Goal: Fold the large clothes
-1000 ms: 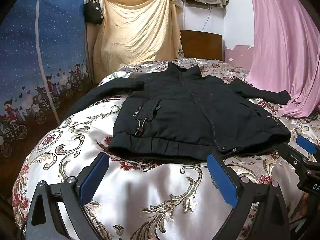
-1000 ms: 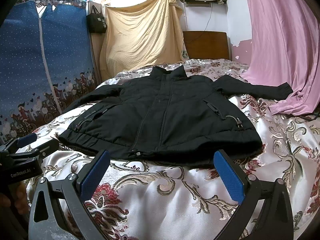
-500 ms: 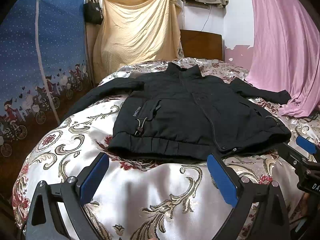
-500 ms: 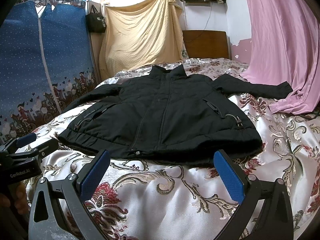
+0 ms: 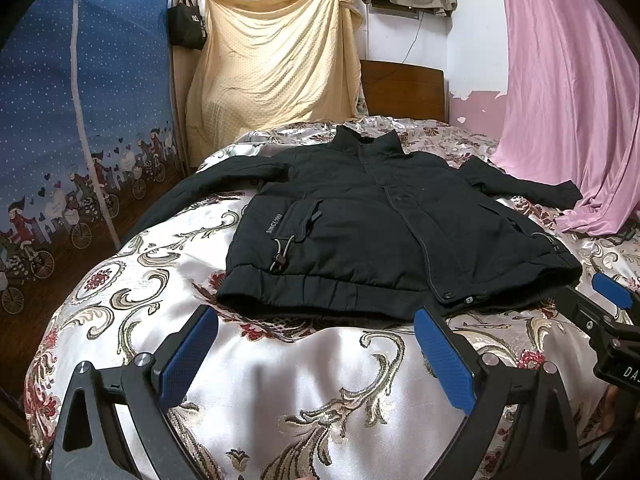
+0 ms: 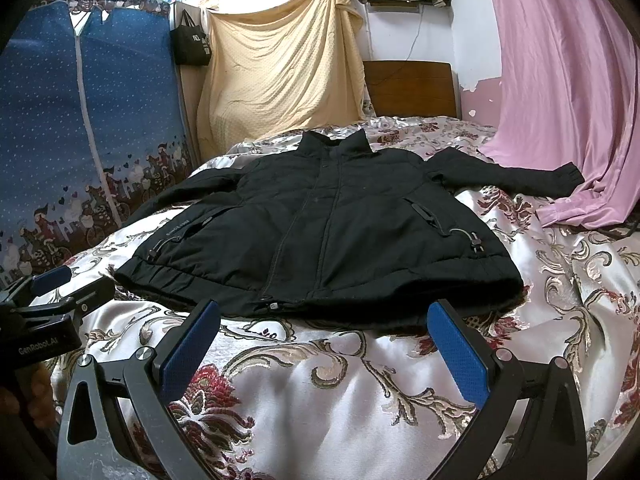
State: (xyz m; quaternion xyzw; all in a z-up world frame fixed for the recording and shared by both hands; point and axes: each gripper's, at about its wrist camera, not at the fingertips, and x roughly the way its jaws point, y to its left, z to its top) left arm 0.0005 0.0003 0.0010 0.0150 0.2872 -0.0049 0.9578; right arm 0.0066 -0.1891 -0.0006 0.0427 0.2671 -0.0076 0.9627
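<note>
A black zip-up jacket (image 5: 380,232) (image 6: 320,236) lies flat and face up on the bed, collar toward the headboard, both sleeves spread outward. My left gripper (image 5: 316,320) hovers open just short of the jacket's hem, nothing between its blue pads (image 5: 188,356). My right gripper (image 6: 324,316) is open too, held just before the hem near the zip's bottom end. Each gripper shows at the edge of the other's view: the right one (image 5: 600,312) at the right, the left one (image 6: 52,292) at the left.
The bed has a shiny floral bedspread (image 5: 304,380) and a wooden headboard (image 5: 400,88). A blue fabric wardrobe (image 5: 80,140) stands on the left, a yellow sheet (image 5: 272,68) hangs behind, and a pink curtain (image 5: 568,100) drapes onto the bed's right side.
The right wrist view has shifted slightly, with the jacket sitting a little lower and closer. The left gripper has hardly moved. Both stay open.
</note>
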